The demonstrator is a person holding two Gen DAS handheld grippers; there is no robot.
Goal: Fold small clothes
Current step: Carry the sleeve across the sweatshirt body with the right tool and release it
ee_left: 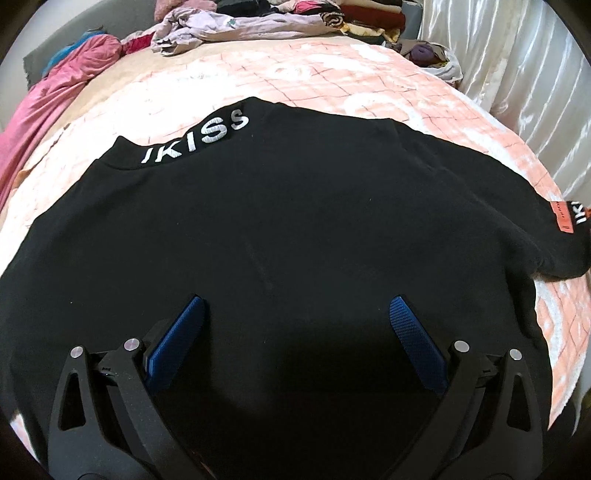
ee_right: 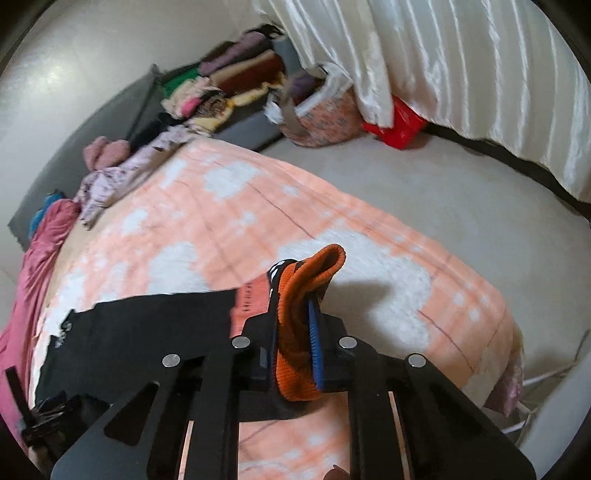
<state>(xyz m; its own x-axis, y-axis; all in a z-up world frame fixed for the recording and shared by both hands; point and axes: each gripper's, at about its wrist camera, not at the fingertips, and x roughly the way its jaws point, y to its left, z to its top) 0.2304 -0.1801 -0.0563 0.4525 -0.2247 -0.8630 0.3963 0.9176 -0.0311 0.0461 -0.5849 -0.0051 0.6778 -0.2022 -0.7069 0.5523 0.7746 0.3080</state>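
Bed [ee_left: 332,85] with peach-and-white checked blanket [ee_right: 229,221] fills both views; white curtain [ee_right: 461,74] along the far side, grey floor [ee_right: 406,184] beside the bed. Black top [ee_left: 277,229] lies spread flat on the blanket, collar away from the left camera with white "IKISS" lettering [ee_left: 195,138]; one sleeve runs out to the right, ending in an orange tag [ee_left: 563,216] and more white letters. Pile of loose clothes [ee_left: 221,29] at the far end of the bed, pink fabric [ee_left: 48,110] on its left edge, stacked folded items [ee_right: 236,85] and a patterned bag [ee_right: 325,118] on the floor by the curtain, red bag [ee_right: 399,125] next to it. Left tool [ee_left: 295,328] over the lower part of the top, blue pads [ee_left: 417,347] wide apart, nothing between them. Right tool [ee_right: 295,325] clamped on the sleeve's orange ribbed cuff [ee_right: 310,280], cuff bunched between the pads and raised off the blanket, black cloth trailing left
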